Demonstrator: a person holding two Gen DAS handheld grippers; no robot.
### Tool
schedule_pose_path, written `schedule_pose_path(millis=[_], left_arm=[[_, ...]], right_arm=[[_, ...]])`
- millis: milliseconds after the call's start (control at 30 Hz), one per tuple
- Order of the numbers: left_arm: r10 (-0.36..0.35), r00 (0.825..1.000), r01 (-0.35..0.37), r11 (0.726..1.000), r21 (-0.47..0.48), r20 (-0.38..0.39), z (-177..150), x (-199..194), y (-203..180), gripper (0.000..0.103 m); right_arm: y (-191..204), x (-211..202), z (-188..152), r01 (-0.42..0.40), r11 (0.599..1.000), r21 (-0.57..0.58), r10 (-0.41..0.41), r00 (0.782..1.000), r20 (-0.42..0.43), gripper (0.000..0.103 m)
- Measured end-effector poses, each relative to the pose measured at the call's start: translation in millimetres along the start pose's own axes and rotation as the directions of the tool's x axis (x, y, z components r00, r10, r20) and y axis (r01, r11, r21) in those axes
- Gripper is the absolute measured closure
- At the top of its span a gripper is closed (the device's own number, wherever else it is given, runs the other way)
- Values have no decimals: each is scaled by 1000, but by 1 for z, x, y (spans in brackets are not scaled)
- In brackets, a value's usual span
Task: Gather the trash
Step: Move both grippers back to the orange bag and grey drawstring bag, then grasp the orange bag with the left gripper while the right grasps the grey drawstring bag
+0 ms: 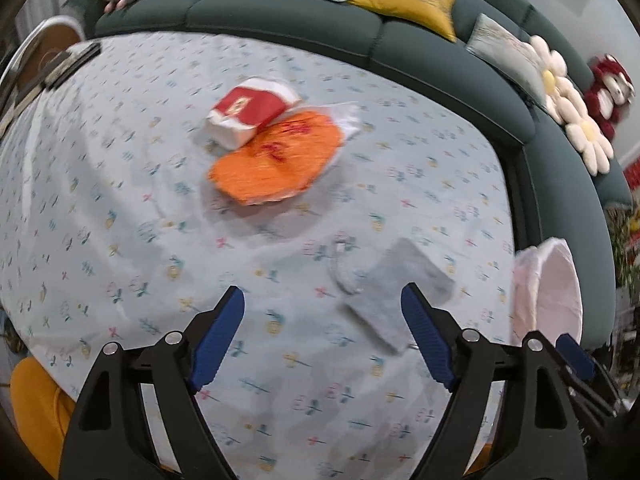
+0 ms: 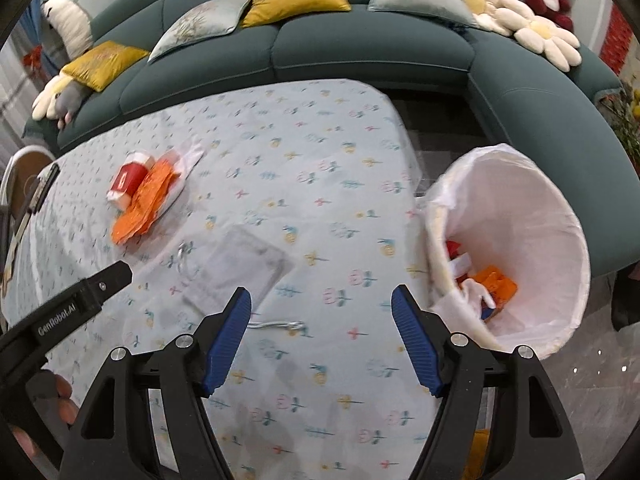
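Observation:
A crumpled red-and-white carton (image 1: 250, 112) (image 2: 128, 180) lies on top of an orange wrapper (image 1: 276, 164) (image 2: 146, 204) with a bit of white paper, in the middle of the flowered tablecloth. A clear flat plastic packet (image 1: 396, 284) (image 2: 244, 268) lies nearer, just beyond the fingertips. My left gripper (image 1: 322, 336) hangs open over the cloth with nothing between its fingers; the packet sits by its right fingertip. My right gripper (image 2: 320, 336) is open and empty too. A white-lined trash bin (image 2: 516, 248) (image 1: 548, 288) at the table's right edge holds red, orange and white scraps.
A dark green sofa (image 2: 360, 52) with yellow and grey cushions and plush toys curves round the far and right sides of the table (image 2: 312, 140). A dark flat object (image 2: 40, 192) lies at the table's left edge. The left gripper's body (image 2: 68, 312) and a hand (image 2: 60, 396) show at lower left.

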State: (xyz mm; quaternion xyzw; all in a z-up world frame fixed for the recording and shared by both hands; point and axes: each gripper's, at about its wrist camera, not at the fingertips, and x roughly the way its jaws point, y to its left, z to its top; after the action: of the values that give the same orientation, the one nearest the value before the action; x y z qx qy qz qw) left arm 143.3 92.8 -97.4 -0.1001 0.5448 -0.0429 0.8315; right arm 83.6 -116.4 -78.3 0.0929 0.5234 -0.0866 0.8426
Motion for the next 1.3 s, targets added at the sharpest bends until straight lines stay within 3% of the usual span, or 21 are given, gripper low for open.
schedule_pose_path(millis=[267,567,867,1033,1167,1233,1300], left_arm=[[-7,999,3,990,-138,-31,26,16,45,26],[-28,997,11,972,-234,-71,63,49,68,28],[-61,990,21,957,-290,-129,84,85,72,48],[-82,985,36,958,-283,-153,84,94,69,82],[-65,988,29,970,-242,-141,81,93,65,93],[-59,989,28,976,-215,-135,78,90,63,96],[-47,991,21,980,-197,-128,75,88,60,96]], right_arm=[[33,28,3,-9,999,-43,7,999,-52,34],[54,63,4,-10,998,-68,3,993,-115,34],[64,95,7,-7,997,-71,-6,986,-168,34],[63,109,6,-12,998,-61,0,980,-199,34],[63,114,4,-9,999,-49,-1,981,-192,34],[67,113,2,6,997,-72,-19,984,-176,40],[69,110,0,2,996,-85,-17,986,-168,52]])
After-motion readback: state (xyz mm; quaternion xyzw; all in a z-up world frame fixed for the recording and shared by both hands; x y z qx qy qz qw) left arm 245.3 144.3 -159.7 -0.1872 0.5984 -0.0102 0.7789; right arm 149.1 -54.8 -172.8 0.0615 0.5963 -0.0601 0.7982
